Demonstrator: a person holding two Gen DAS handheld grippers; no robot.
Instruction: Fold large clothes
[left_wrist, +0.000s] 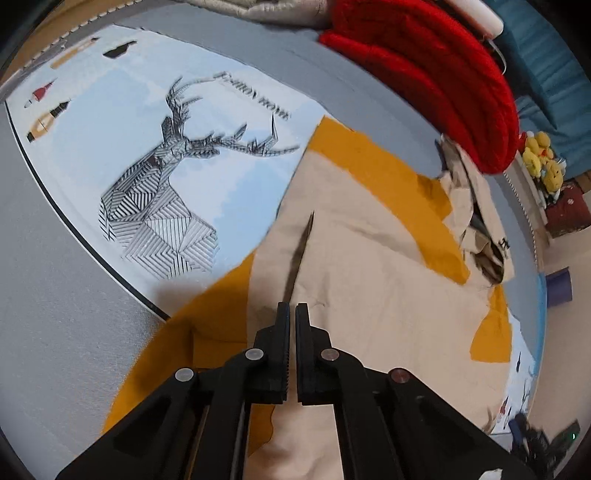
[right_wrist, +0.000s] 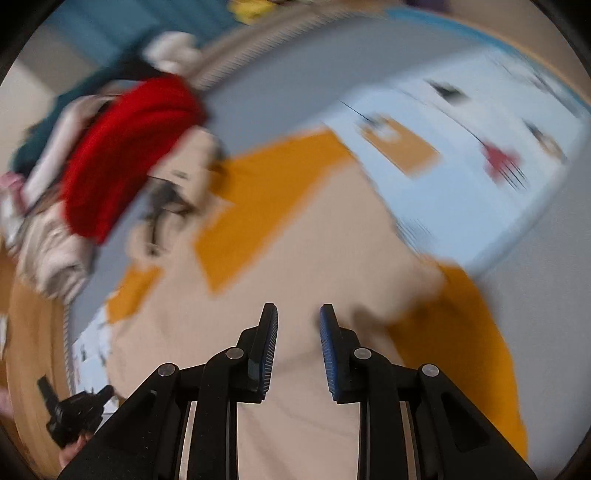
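A large beige garment (left_wrist: 354, 266) lies spread over an orange cloth (left_wrist: 373, 155) on a grey surface. Its collar end (left_wrist: 484, 236) is at the right in the left wrist view. My left gripper (left_wrist: 291, 310) is shut just above the beige fabric, with a thin dark fold line running ahead of its tips; nothing shows between the jaws. In the blurred right wrist view the beige garment (right_wrist: 303, 258) fills the centre over the orange cloth (right_wrist: 266, 199). My right gripper (right_wrist: 298, 314) is open and empty above the beige fabric.
A light blue sheet with a deer print (left_wrist: 162, 177) lies to the left. A red knitted garment (left_wrist: 436, 74) sits on a clothes pile (right_wrist: 55, 236) at the far edge. Yellow plush toys (left_wrist: 543, 158) are beyond. The other gripper (right_wrist: 70, 413) shows at lower left.
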